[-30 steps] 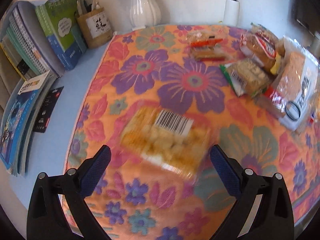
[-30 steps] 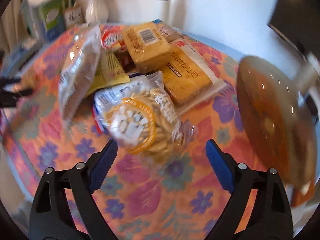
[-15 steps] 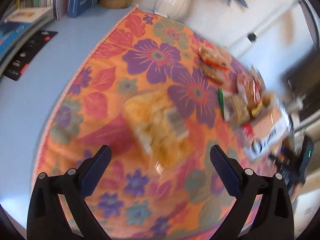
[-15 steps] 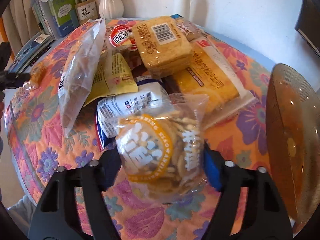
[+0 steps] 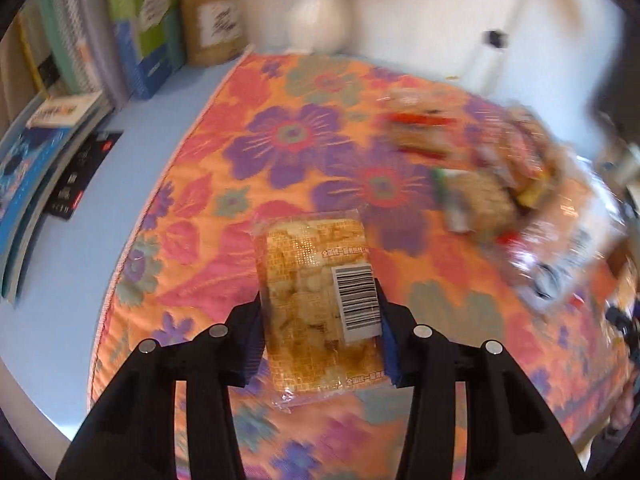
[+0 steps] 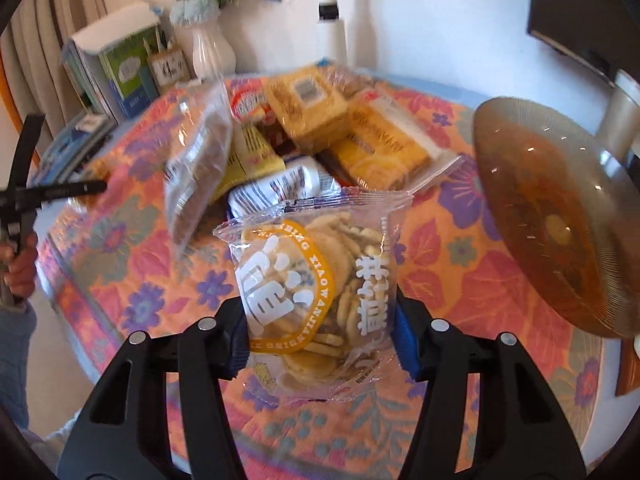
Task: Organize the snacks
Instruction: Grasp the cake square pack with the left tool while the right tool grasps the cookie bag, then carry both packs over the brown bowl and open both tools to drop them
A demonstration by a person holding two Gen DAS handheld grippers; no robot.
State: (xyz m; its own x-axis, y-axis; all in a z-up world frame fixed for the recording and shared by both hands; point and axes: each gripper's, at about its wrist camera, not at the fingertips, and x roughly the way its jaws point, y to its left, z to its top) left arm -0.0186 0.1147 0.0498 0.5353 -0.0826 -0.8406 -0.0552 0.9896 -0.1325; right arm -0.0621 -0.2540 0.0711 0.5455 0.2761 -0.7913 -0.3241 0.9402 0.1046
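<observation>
Left wrist view: at the bottom centre of the frame the left gripper (image 5: 320, 334) has just been closing and now pinches a flat clear pack of golden snack pieces (image 5: 318, 304) by its long sides, the barcode label facing up. The pack looks light and fairly stiff along its length, but its contents are likely brittle and the film slick, so a gentle hold across the filled middle, not the sealed ends, seems wisest. Beyond it lies the floral cloth (image 5: 288, 136), and the blurred snack pile (image 5: 492, 184) sits at the right of the frame.

In the right wrist view, low in the middle, the right gripper (image 6: 322, 336) has likewise just been closing and clamps a crinkly clear bag of small round biscuits (image 6: 320, 292) at its lower half. It is probably light, soft-walled and fragile inside. Farther up, the remaining packets (image 6: 320, 120) are heaped at the centre, with an amber glass plate (image 6: 552, 220) at the right edge.
</observation>
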